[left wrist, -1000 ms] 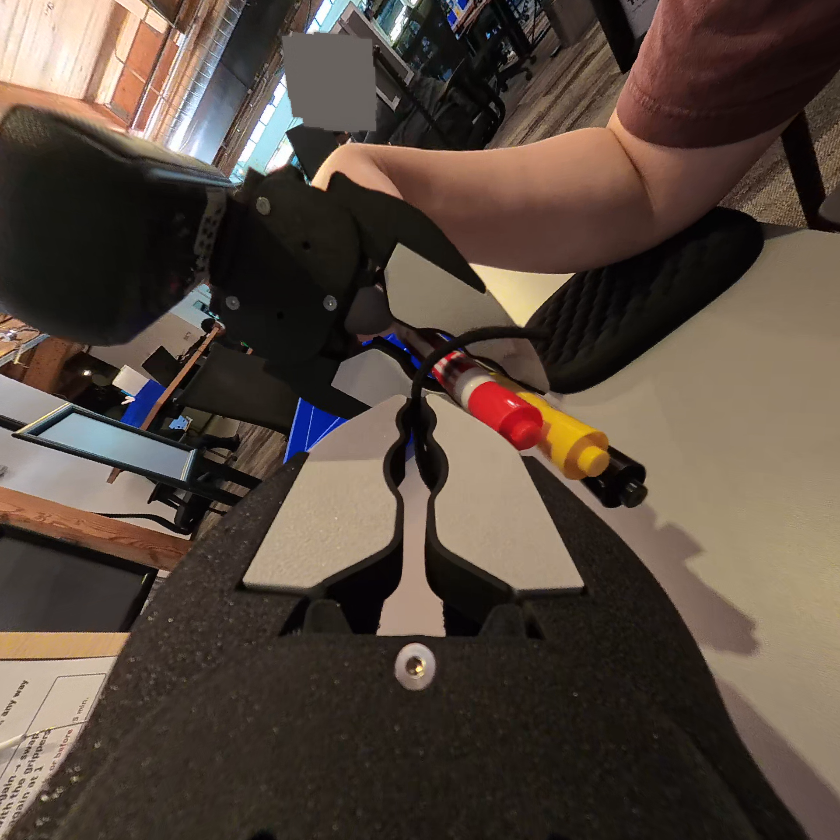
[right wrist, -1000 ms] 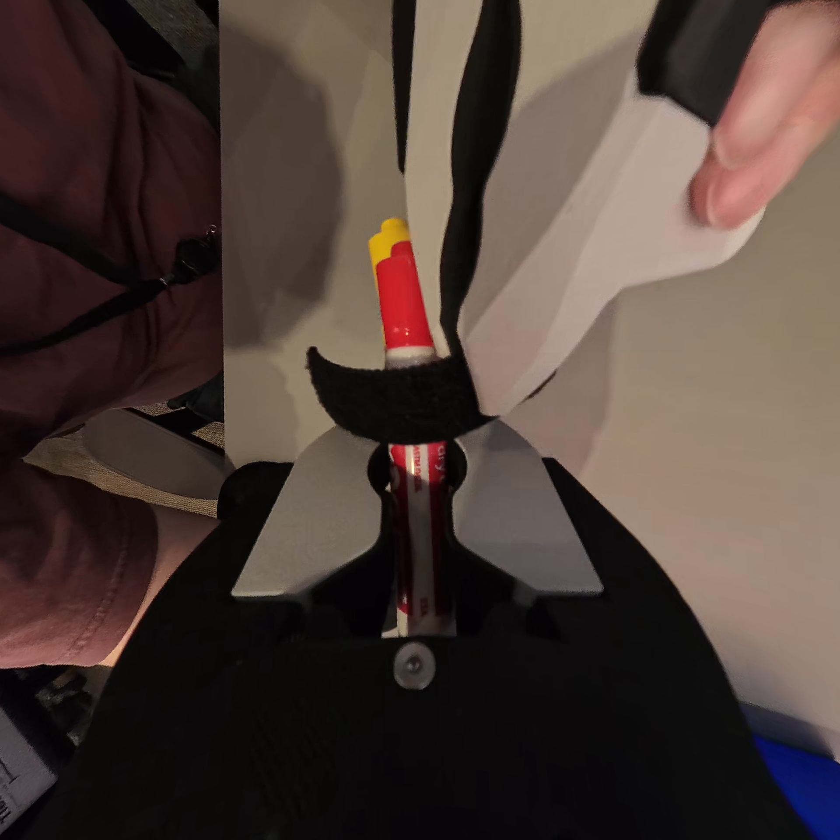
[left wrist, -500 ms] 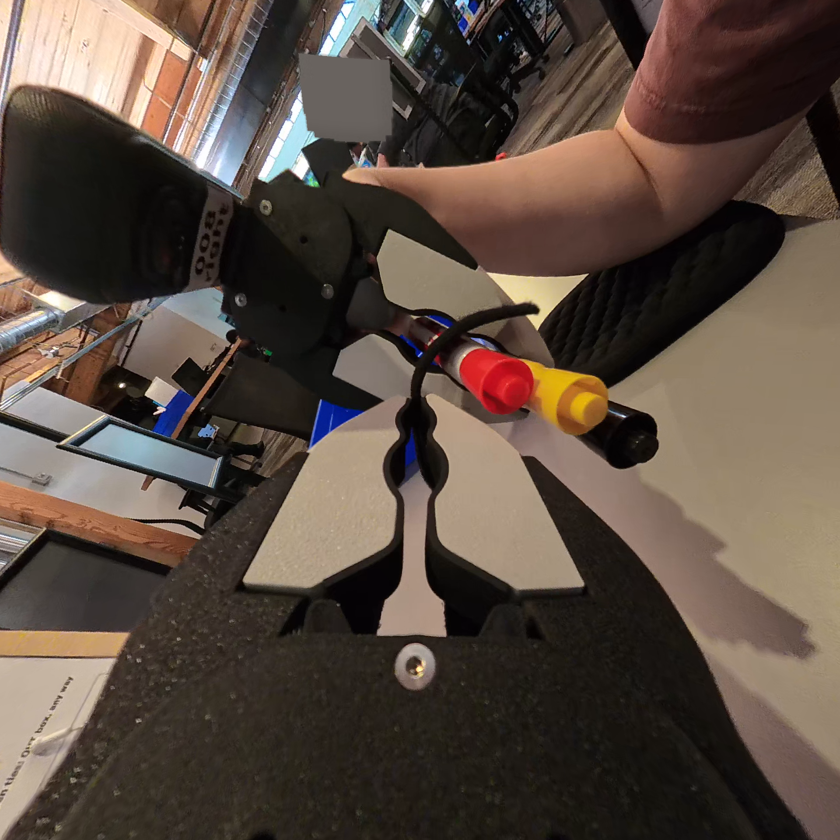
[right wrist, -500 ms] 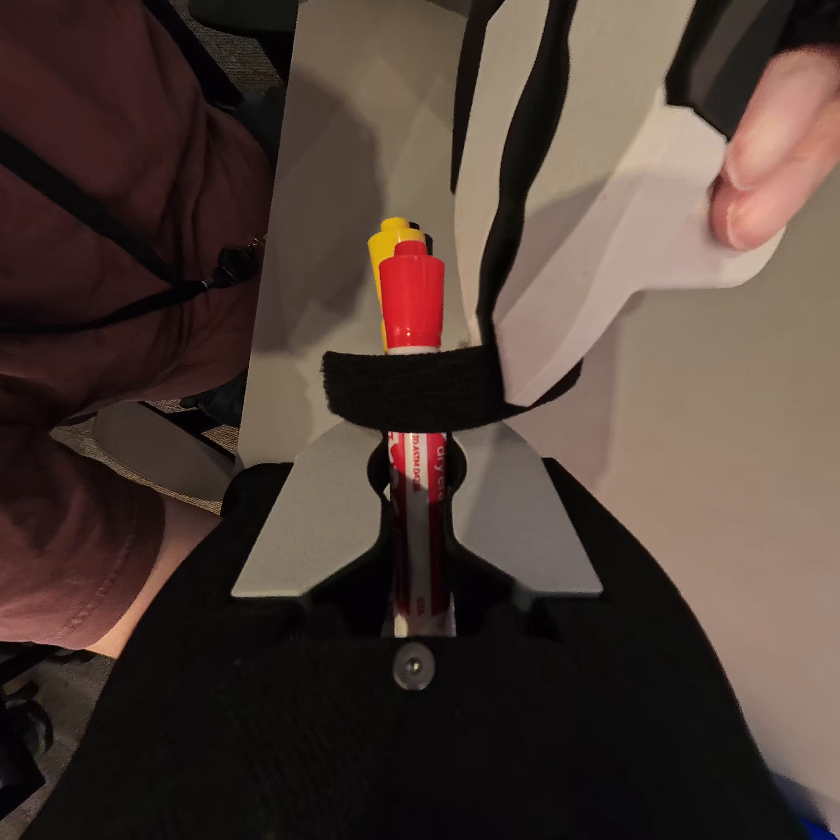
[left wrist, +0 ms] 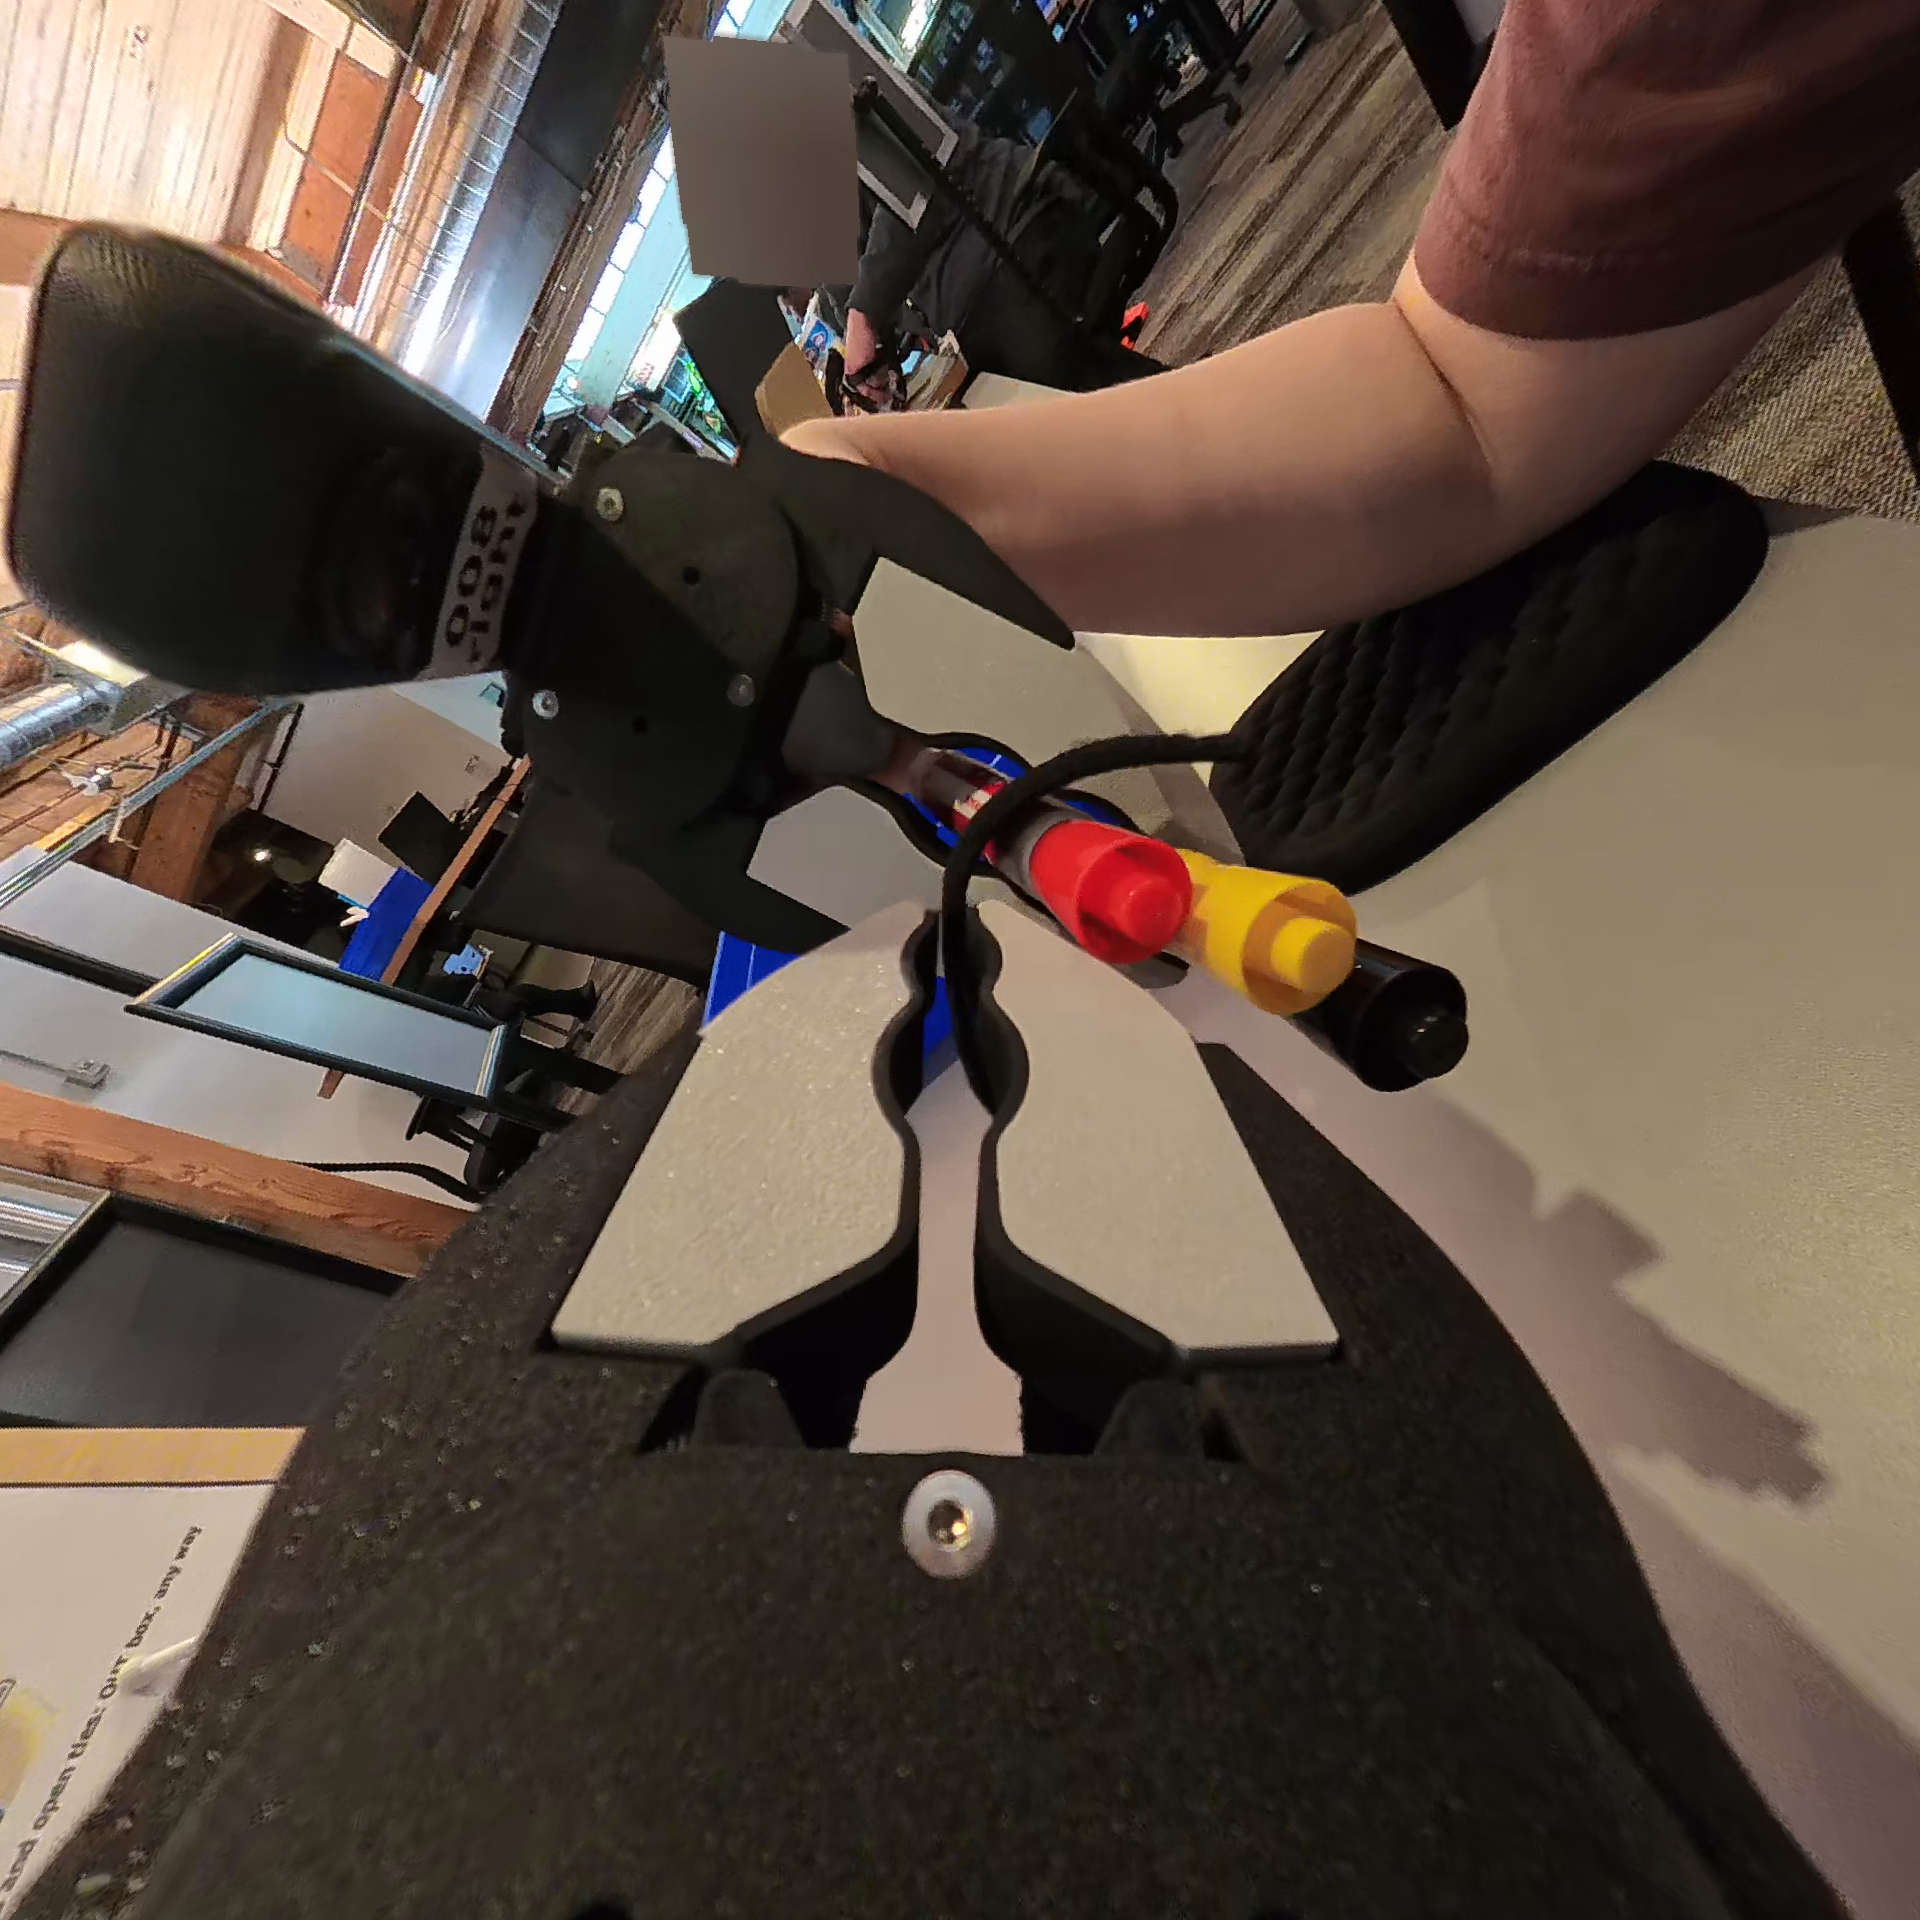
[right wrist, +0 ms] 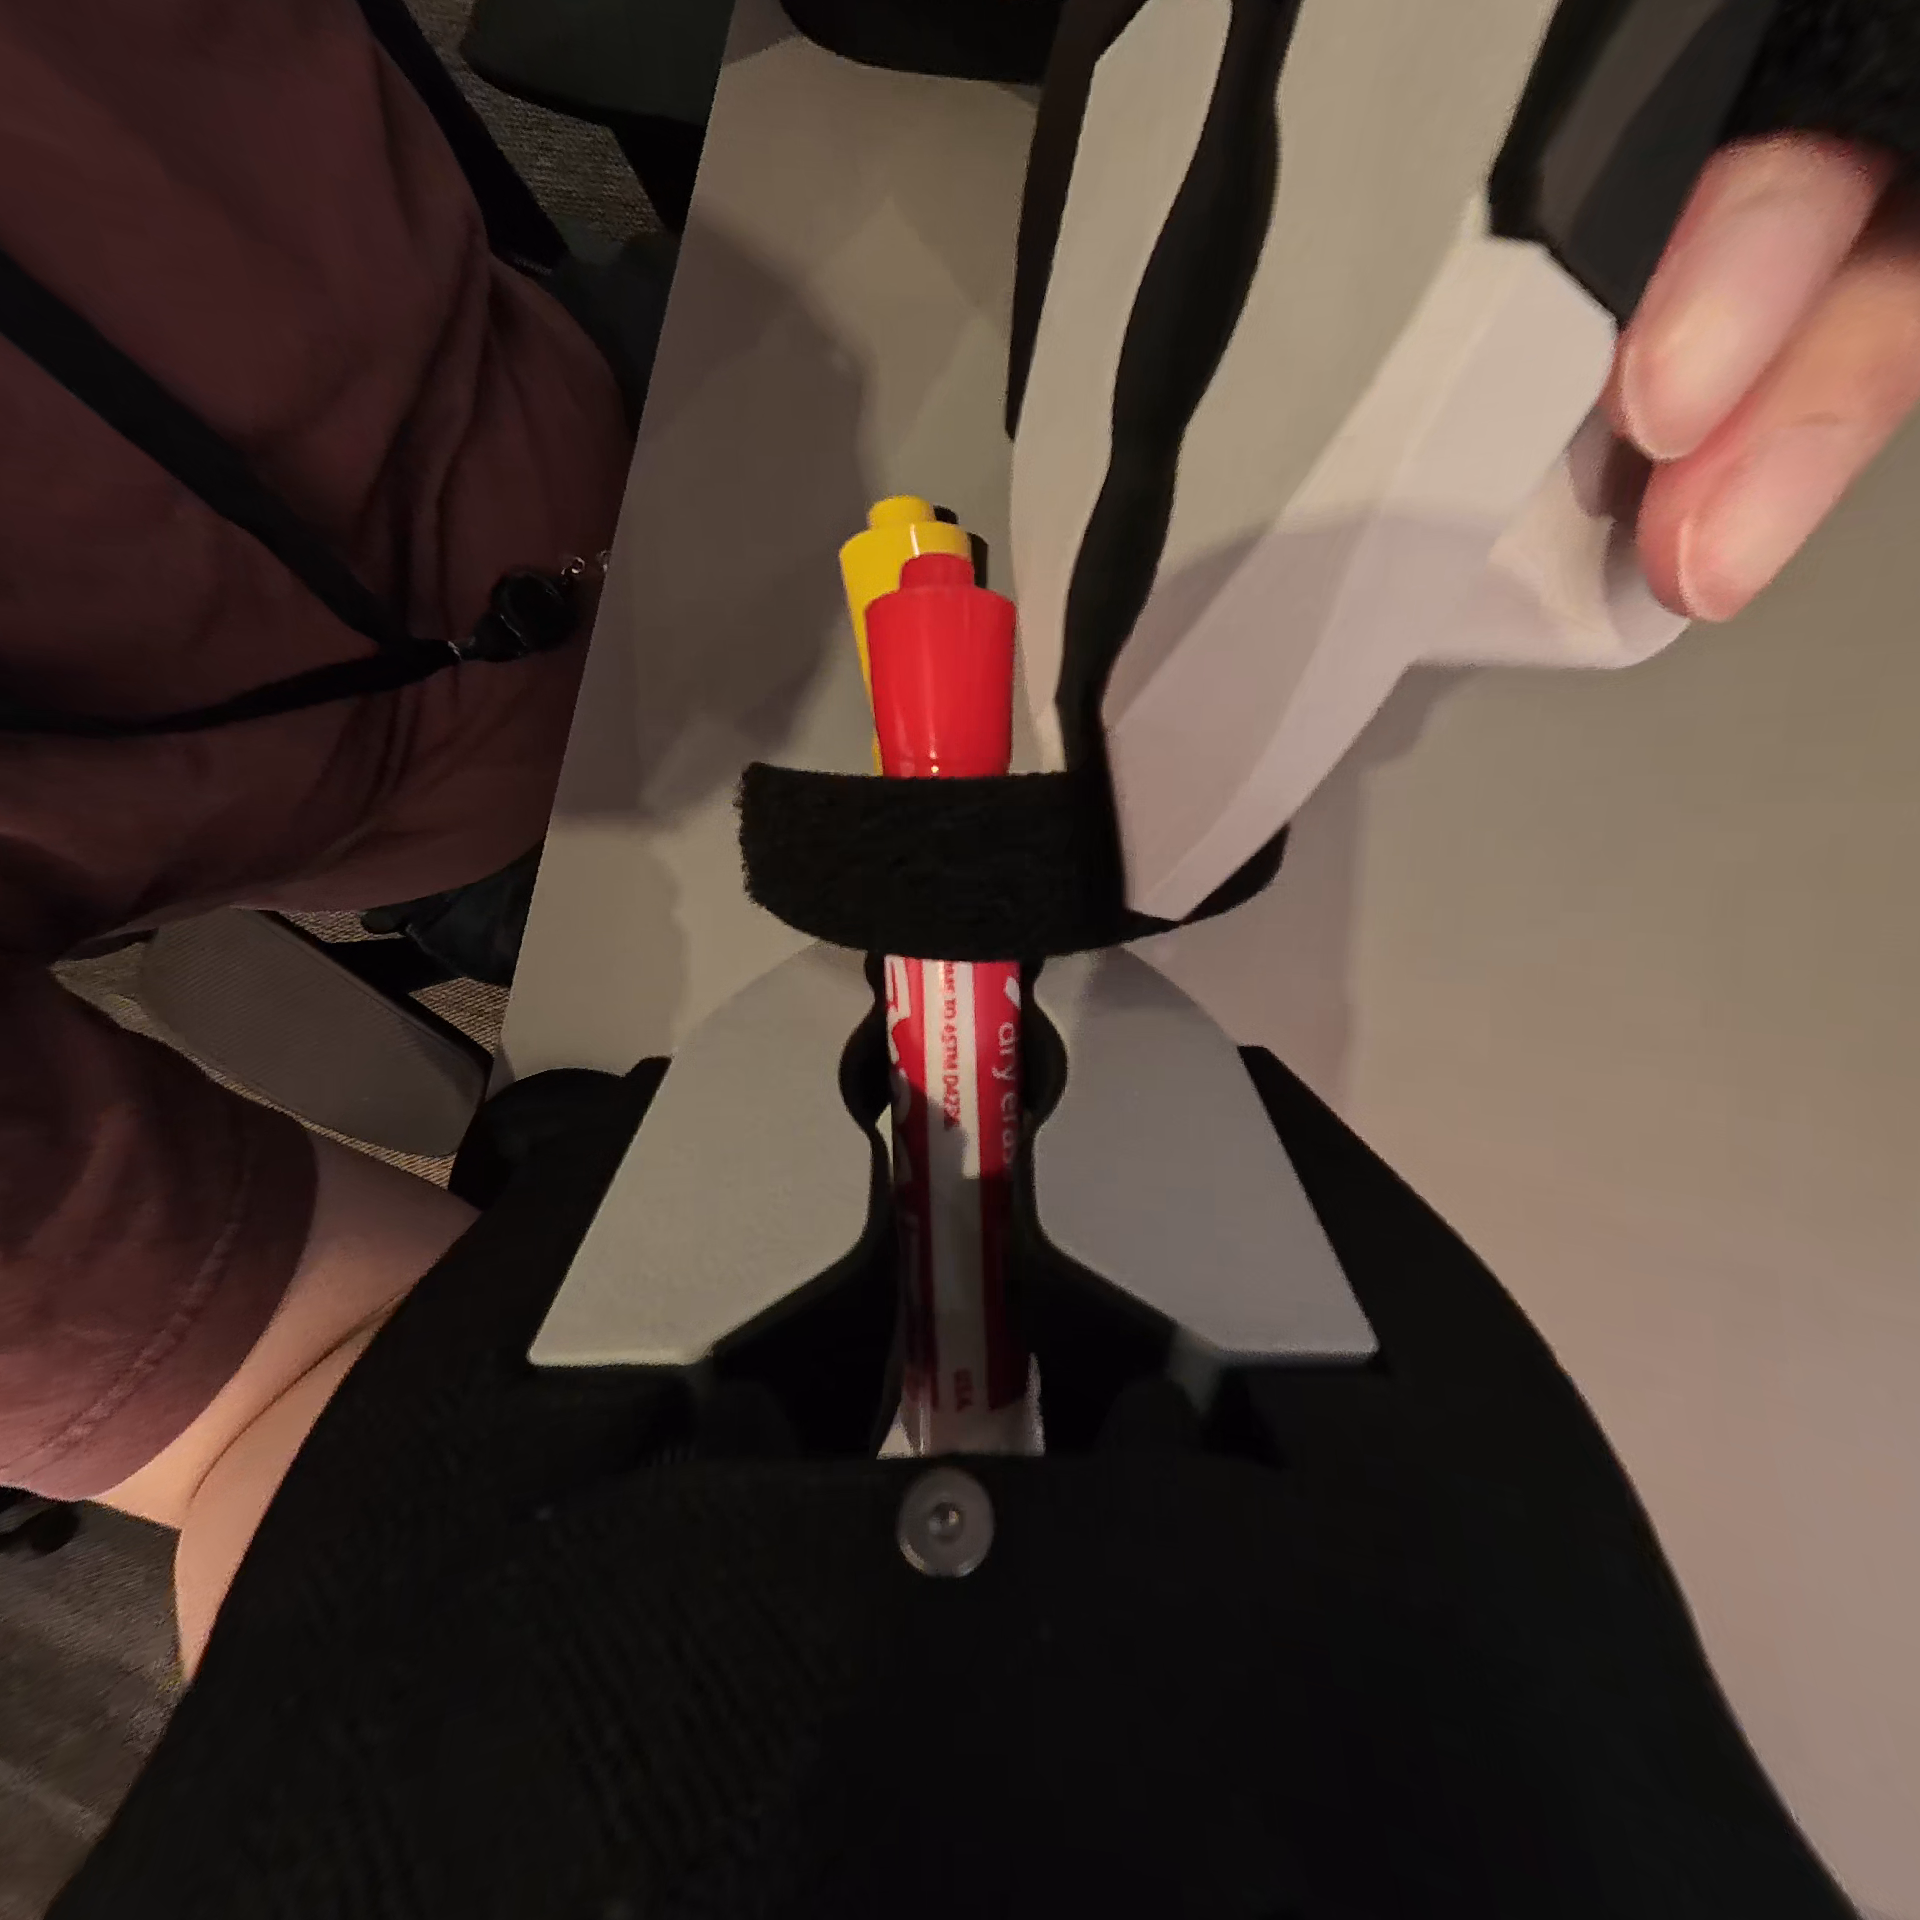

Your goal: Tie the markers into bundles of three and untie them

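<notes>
With our right gripper (right wrist: pixel 951 997) clamped on the three markers (left wrist: pixel 1195 914) above the table (left wrist: pixel 1714 1039), and the left gripper (left wrist: pixel 951 935) pinched on the black strap (right wrist: pixel 925 852), we judged steady tension would wrap it snugly

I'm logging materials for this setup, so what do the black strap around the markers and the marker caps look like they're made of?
The black strap looks like soft fuzzy fabric, probably hook-and-loop tape: matte, with a napped surface and fraying edges. The red cap and yellow cap look like smooth moulded plastic with a slight sheen and stepped tips. The black marker end looks like glossier plastic, showing a highlight.
</notes>
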The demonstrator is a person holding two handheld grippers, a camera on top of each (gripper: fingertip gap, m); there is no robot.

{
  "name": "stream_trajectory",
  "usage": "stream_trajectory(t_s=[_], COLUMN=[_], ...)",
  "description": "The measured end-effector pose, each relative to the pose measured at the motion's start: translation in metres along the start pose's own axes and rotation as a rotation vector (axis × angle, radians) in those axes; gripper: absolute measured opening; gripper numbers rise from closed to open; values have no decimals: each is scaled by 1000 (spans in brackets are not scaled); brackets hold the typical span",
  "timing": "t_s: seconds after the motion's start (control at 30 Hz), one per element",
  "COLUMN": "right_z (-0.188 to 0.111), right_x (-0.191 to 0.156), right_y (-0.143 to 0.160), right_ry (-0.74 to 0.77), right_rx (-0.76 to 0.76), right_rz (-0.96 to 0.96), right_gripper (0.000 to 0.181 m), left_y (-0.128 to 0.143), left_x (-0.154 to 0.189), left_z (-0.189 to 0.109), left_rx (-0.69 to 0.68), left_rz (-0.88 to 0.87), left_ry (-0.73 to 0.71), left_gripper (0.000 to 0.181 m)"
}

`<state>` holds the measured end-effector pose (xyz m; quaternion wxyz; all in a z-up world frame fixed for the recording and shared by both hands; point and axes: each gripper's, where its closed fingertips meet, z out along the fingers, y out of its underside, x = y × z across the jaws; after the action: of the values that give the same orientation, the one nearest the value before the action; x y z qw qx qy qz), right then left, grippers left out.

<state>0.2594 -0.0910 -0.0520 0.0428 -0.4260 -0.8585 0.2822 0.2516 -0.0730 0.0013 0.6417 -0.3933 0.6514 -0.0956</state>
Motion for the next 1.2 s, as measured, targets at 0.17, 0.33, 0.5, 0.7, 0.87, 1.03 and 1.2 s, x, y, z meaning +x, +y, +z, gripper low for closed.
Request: stream_trajectory(t_s=[0.17, 0.33, 0.5, 0.7, 0.87, 1.03, 1.2], right_z=[-2, -3, -7, -11, -11, -12, -10], right_x=[1, 2, 4, 3, 5, 6, 5], right_y=[-5, -6, -9, -11, -12, -13, -10], right_ry=[30, 57, 86, 108, 123, 139, 144], right_rx=[14, 15, 35, 45, 46, 50, 18], right_rz=[-42, -64, -85, -107, -117, -130, -121], right_gripper=[20, 20, 20, 21, 21, 21, 21], left_y=[0, -3, -4, -1, -7, -6, -5], left_x=[-4, -9, -4, -4, -7, -8, -9], left_z=[-2, -7, -6, -8, -10, -11, -11], left_rx=[-14, -11, -28, -62, -40, -47, -51], left_rz=[10, 8, 14, 6, 8, 18, 37], left_ry=[-23, -34, -2, 5, -5, -8, -18], left_gripper=[6, 8, 5, 13, 10, 10, 9])
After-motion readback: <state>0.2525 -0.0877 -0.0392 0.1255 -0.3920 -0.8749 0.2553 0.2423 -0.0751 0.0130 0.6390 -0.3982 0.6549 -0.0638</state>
